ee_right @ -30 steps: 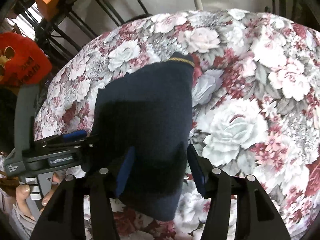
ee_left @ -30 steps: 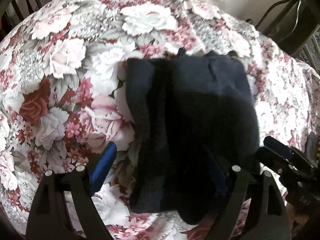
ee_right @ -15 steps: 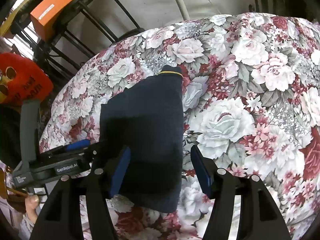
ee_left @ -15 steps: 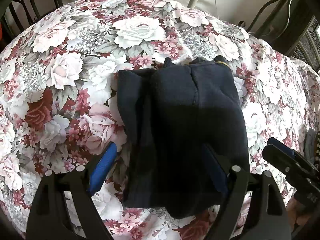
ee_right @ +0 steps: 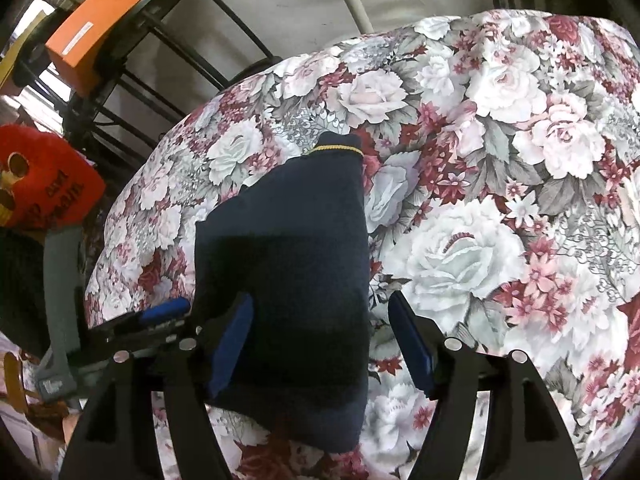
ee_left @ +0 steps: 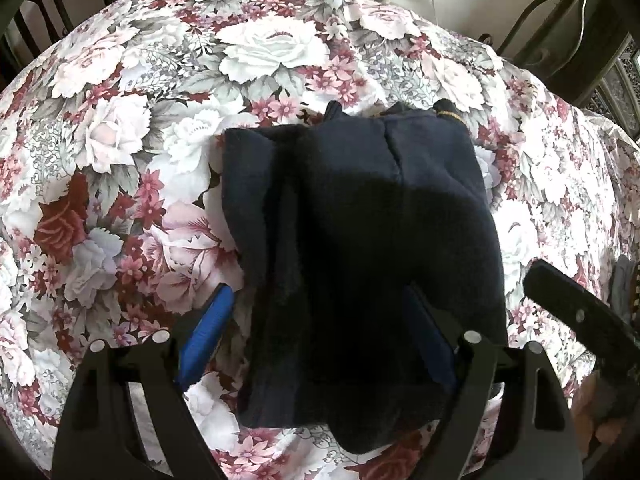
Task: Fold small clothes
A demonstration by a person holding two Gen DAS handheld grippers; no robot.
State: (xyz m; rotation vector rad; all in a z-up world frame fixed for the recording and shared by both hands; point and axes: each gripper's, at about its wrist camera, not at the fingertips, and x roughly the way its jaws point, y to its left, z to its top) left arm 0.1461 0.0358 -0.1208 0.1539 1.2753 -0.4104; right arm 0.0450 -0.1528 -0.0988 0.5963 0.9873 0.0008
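A folded navy garment [ee_left: 360, 240] with a thin yellow trim line lies on the flowered tablecloth [ee_left: 120, 140]. My left gripper [ee_left: 320, 340] hovers open over its near end, with blue pads [ee_left: 206, 340] on either side of the cloth and not pressing it. In the right wrist view the same garment [ee_right: 288, 260] runs away from my right gripper [ee_right: 320, 344]. Its jaws are opening. The garment's near end lies between them and a gap shows at the right pad [ee_right: 410, 344]. Each gripper shows at the edge of the other's view: the right gripper [ee_left: 580, 320] and the left gripper [ee_right: 152, 320].
The table is round and its cloth drops off at the edges. Behind it stand a black metal rack [ee_right: 168, 80] carrying an orange box [ee_right: 92, 32], a red item [ee_right: 44, 180], and dark chair backs [ee_left: 40, 20] near a pale wall.
The right gripper's jaws have spread wider around the garment's near end and its view has rolled a little. In the left view the garment looks smaller and flatter on the cloth.
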